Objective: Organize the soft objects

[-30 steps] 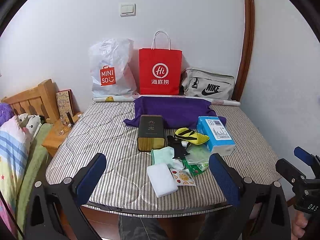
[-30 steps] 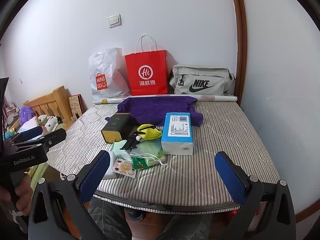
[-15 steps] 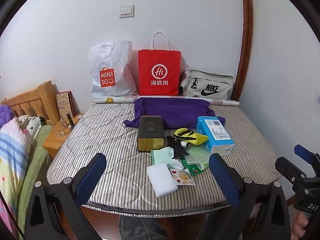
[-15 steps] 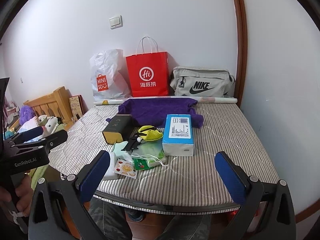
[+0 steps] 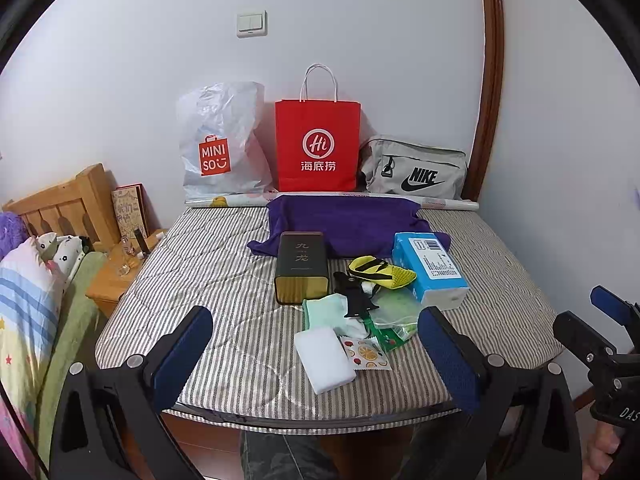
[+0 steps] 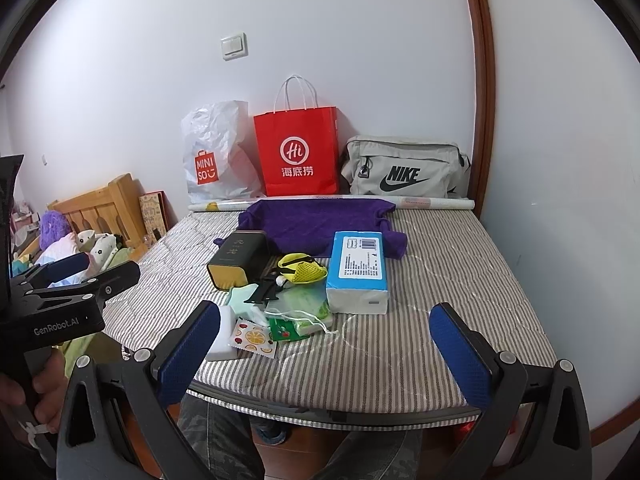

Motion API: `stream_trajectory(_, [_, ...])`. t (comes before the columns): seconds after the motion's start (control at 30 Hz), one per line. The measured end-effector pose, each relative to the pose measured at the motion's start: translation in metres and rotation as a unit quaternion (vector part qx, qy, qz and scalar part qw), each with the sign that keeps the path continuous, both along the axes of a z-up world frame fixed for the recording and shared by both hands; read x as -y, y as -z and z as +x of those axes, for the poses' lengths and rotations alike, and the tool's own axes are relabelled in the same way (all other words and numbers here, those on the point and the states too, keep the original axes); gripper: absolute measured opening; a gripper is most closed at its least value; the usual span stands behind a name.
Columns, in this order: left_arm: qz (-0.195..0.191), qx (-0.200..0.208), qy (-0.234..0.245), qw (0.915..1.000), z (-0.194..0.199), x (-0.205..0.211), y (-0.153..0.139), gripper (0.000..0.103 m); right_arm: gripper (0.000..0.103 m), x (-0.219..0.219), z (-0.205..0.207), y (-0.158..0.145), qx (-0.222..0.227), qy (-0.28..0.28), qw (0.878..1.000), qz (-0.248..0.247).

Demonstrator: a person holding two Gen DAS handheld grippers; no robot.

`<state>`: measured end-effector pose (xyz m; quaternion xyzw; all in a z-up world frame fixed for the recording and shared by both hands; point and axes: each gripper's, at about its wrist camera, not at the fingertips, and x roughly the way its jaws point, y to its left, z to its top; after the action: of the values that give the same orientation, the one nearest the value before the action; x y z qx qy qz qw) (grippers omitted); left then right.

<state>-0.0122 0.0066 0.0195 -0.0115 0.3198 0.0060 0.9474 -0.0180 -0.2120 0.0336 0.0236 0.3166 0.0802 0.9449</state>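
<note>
A striped mattress (image 5: 208, 280) holds a pile of items. A purple cloth (image 5: 352, 224) lies at the back. In front are a dark tin (image 5: 301, 268), a blue tissue pack (image 5: 430, 270), a yellow mesh shoe (image 5: 382, 274), a pale green cloth (image 5: 326, 312), a white sponge (image 5: 324, 358), a fruit-print packet (image 5: 366, 354) and a green bag (image 5: 394, 320). My left gripper (image 5: 316, 352) is open, at the near edge. My right gripper (image 6: 326, 354) is open too, also short of the pile.
Against the back wall stand a white Miniso bag (image 5: 218, 144), a red paper bag (image 5: 318, 146) and a grey Nike bag (image 5: 416, 170). A wooden headboard (image 5: 60, 204), nightstand (image 5: 116, 276) and plush toys (image 5: 60, 250) are at left. A wall (image 5: 568, 160) bounds the right.
Both grippers have drifted slightly; the scene sits a touch lower in the views. Nothing on the bed has moved.
</note>
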Motion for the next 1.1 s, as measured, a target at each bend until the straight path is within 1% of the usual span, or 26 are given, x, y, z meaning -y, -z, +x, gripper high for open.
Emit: stream_trajectory(1.1, [0.001,0.002,0.002,1.0000,-0.0033,-0.0010,-0.0020,0.103,0.103,-0.0006,-0.0048,-0.0029,0.008,-0.002,1.000,0.000])
